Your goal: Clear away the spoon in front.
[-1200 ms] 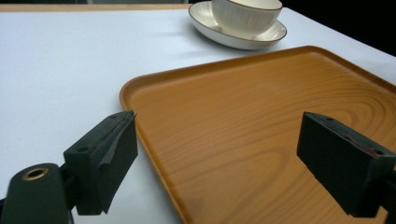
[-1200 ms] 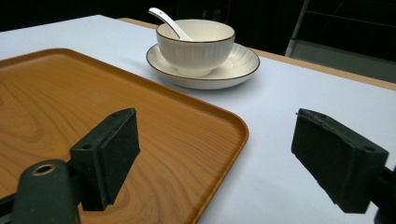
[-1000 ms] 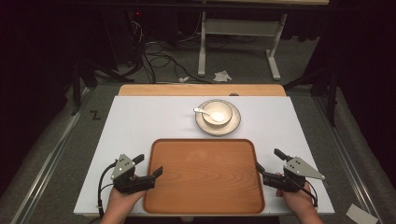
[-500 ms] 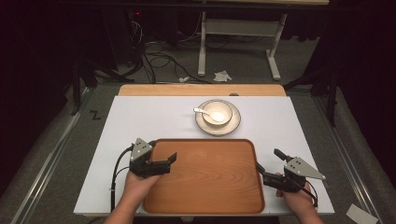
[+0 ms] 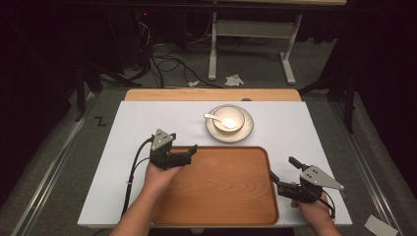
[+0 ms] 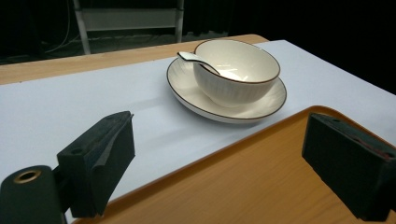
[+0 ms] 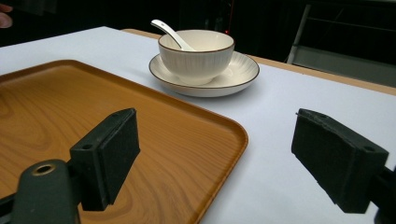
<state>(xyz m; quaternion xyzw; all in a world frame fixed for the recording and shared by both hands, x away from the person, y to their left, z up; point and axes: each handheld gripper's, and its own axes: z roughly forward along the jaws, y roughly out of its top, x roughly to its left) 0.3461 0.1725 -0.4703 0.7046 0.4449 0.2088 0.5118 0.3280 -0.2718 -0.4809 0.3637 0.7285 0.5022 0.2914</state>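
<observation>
While the white bowl [image 5: 229, 118] with its spoon [image 5: 213, 117] sits on a saucer [image 5: 246, 131] just beyond the wooden tray [image 5: 221, 187], the left gripper [image 5: 189, 153] reaches toward it, jaws open; the right gripper [image 5: 281, 172] waits beside the tray, also open. Next: close in on the saucer's rim.

The desk [image 5: 147, 123] is brightly and evenly lit from above, while the room around it falls off into near black, the floor beyond only dimly visible. Shadows are soft: a faint grey one lies on the white surface beside the saucer [image 6: 187, 88]. The bowl [image 6: 243, 74] carries a small bright glint inside, and the tray [image 5: 221, 187] shows a mild sheen without harsh glare. In both gripper views the black jaws close to the lens are slightly soft, and the background is dark and indistinct. The high view is a little grainy overall.
</observation>
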